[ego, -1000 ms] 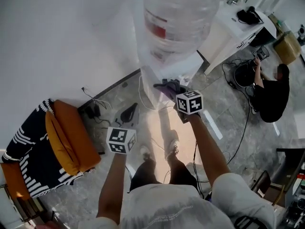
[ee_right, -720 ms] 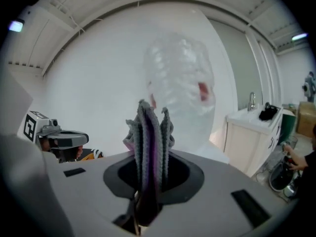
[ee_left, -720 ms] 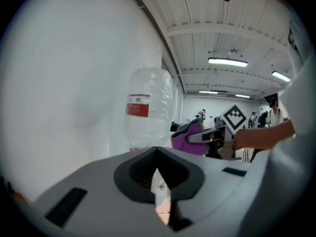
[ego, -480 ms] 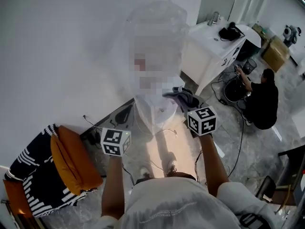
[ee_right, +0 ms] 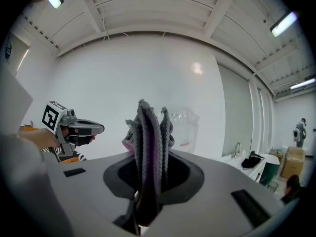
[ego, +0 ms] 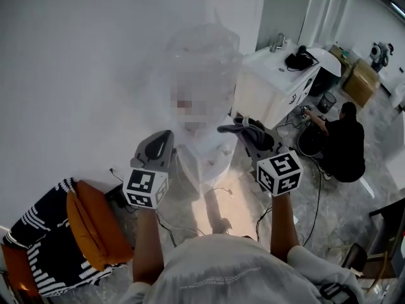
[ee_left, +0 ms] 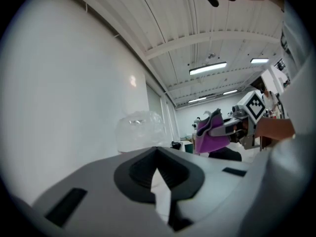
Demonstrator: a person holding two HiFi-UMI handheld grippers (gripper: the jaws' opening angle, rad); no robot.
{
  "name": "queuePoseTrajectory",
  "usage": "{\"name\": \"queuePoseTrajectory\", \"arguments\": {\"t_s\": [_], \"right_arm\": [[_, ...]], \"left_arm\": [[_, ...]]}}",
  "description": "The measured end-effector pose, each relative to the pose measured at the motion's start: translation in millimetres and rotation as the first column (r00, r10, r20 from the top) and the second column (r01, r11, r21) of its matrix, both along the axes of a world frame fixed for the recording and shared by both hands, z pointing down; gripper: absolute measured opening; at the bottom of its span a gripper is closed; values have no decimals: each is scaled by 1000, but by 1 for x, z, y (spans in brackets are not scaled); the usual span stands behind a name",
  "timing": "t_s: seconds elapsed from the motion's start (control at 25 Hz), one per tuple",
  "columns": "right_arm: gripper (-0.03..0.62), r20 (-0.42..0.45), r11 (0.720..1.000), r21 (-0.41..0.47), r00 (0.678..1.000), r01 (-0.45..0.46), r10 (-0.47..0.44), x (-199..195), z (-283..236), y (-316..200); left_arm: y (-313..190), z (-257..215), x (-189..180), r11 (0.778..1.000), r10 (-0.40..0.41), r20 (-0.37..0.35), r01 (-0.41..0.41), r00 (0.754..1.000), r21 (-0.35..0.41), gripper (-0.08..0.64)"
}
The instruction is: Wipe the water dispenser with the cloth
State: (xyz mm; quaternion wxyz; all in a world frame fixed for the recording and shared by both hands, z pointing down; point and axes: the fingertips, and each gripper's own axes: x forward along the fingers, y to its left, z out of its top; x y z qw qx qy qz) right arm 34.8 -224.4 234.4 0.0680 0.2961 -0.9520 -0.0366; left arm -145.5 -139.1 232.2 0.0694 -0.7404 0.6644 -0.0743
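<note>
Cloth (ee_right: 148, 147) sat clamped in the right claw (ego: 248, 135), just beside the water dispenser (ego: 205, 149). The left claw (ego: 163, 138) was clenched on nothing. A hard swipe might rock the bottle (top-heavy, I judged) or drag the cloth loose.

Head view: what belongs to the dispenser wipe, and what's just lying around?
Job:
- water dispenser
- cloth, clamped in the right gripper
- left gripper, empty

Lying about:
- orange cushion
- striped fabric
- white counter
- cardboard box
- crouching person
</note>
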Motion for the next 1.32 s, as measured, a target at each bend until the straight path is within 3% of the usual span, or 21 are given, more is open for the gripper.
{"name": "queuePoseTrajectory", "arguments": {"t_s": [0.2, 0.48, 0.88, 1.32], "right_arm": [[81, -12, 997, 66, 1000, 25, -24, -14, -16, 5], [80, -17, 996, 30, 997, 80, -79, -30, -9, 17], [80, -52, 997, -17, 995, 79, -80, -34, 14, 22], [81, -82, 996, -1, 993, 89, -89, -37, 20, 29]], "left_arm": [[1, -16, 5, 1000, 0, 72, -1, 997, 12, 8], [6, -19, 20, 998, 55, 110, -58, 992, 19, 8], [18, 5, 14, 998, 56, 55, -55, 997, -27, 8], [25, 16, 12, 997, 55, 21, -54, 998, -46, 8]]}}
